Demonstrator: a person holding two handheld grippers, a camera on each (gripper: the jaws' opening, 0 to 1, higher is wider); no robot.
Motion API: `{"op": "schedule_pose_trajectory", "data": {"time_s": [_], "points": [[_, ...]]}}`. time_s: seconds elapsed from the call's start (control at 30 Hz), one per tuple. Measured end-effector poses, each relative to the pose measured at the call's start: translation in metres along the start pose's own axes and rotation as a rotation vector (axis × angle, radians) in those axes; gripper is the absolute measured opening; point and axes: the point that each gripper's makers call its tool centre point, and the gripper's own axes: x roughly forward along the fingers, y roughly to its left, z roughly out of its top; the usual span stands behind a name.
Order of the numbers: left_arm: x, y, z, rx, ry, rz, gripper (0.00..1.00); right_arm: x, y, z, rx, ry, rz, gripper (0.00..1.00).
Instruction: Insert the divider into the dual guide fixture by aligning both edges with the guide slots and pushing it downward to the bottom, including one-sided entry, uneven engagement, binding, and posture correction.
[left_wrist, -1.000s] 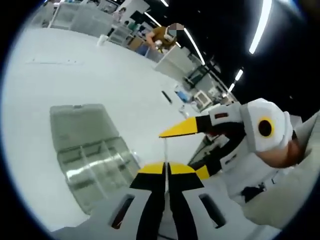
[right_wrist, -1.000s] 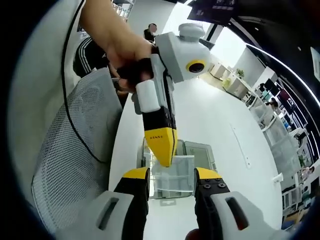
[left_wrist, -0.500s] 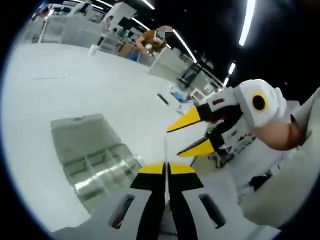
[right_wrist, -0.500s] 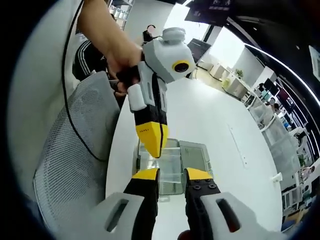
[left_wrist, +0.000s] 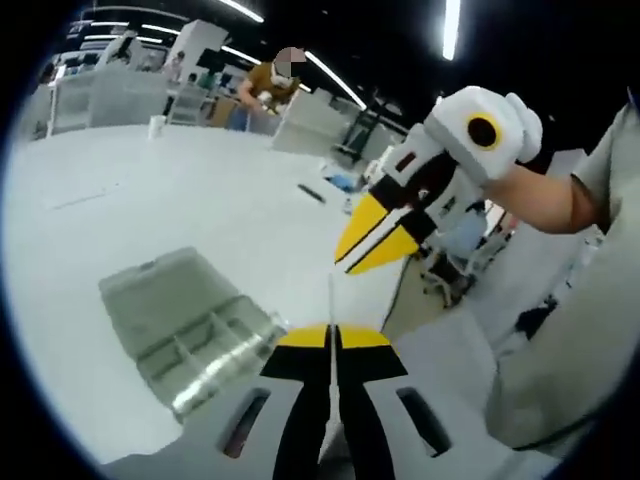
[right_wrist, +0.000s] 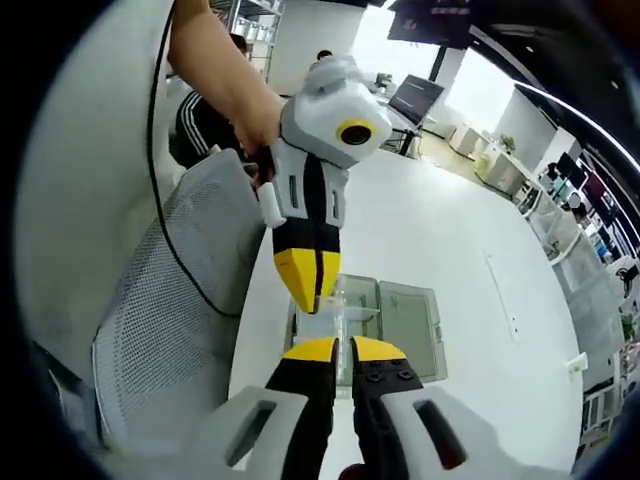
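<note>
A thin clear divider (left_wrist: 331, 298) stands edge-on between my left gripper's (left_wrist: 332, 335) jaws, which are shut on it. My right gripper (left_wrist: 342, 262) comes in from the right, its yellow fingers closed to a point at the divider's far edge. In the right gripper view my right gripper (right_wrist: 336, 348) has its jaws drawn almost together on the clear divider (right_wrist: 338, 314), and my left gripper (right_wrist: 312, 298) reaches down from above onto the same piece. Both hold it in the air over the clear compartment box (left_wrist: 190, 330) (right_wrist: 400, 315), which lies open on the white table.
The white table (left_wrist: 200, 200) stretches wide behind the box, with a small dark item (left_wrist: 312, 193) farther back. A grey mesh chair (right_wrist: 160, 360) stands at the table's edge beside a black cable. A person (left_wrist: 265, 85) works at a distant bench.
My right gripper's jaws have closed from wide apart to nearly together around the divider. My left gripper kept its hold and both views have shifted with the hands.
</note>
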Motion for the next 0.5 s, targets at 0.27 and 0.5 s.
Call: {"op": "schedule_pose_trajectory", "data": {"time_s": [0.27,0.5], "points": [[0.001,-0.007,-0.001,0.104,0.013,-0.013,0.0,0.004,0.007,-0.002,0.011,0.014,0.101,0.0],[0.001,-0.009,-0.003,0.174,0.029,-0.015,0.0,0.006,0.015,-0.003,0.025,0.034,0.176,0.0]]}}
